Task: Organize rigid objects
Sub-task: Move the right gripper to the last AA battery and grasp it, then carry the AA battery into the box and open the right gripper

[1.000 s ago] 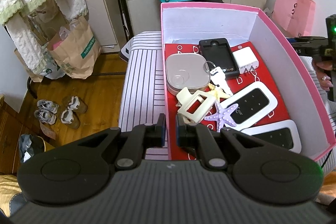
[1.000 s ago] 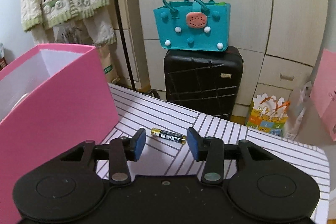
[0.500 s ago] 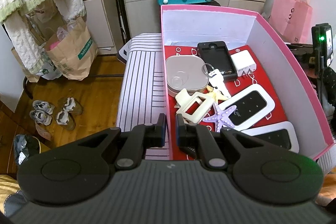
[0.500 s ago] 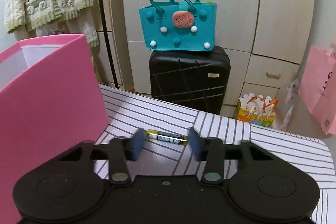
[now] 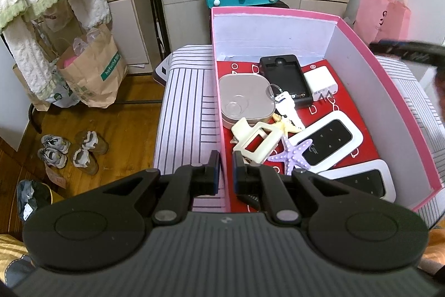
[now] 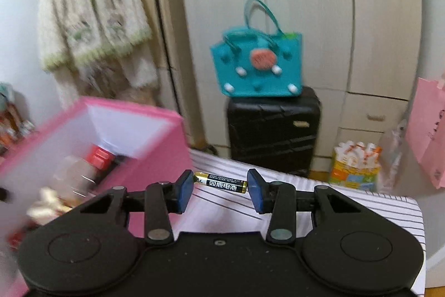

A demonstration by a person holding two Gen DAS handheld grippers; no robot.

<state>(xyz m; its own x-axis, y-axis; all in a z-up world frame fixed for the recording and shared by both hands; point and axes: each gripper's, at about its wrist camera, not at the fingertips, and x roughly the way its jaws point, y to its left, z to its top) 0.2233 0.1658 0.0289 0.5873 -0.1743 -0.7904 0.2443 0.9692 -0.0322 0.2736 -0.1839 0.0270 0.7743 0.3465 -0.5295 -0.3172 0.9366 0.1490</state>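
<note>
Since the earlier frame the battery [image 6: 220,182] has been lifted off the striped bench [image 6: 361,202] by the right gripper [image 6: 219,192], whose fingers have just closed and now clamp it end to end beside the pink box [image 5: 389,91]. The left gripper [image 5: 225,171] is held clenched on the box's near wall.

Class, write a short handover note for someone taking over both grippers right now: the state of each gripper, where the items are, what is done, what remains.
Left gripper: shut, empty, hovering over the near wall of the pink box.
Right gripper: its jaws have just closed on the battery, held end to end above the striped table.
Done: hair claw, purple starfish, keys, charger and other devices lie in the box.
Left: carry the battery over and release it into the box.
</note>
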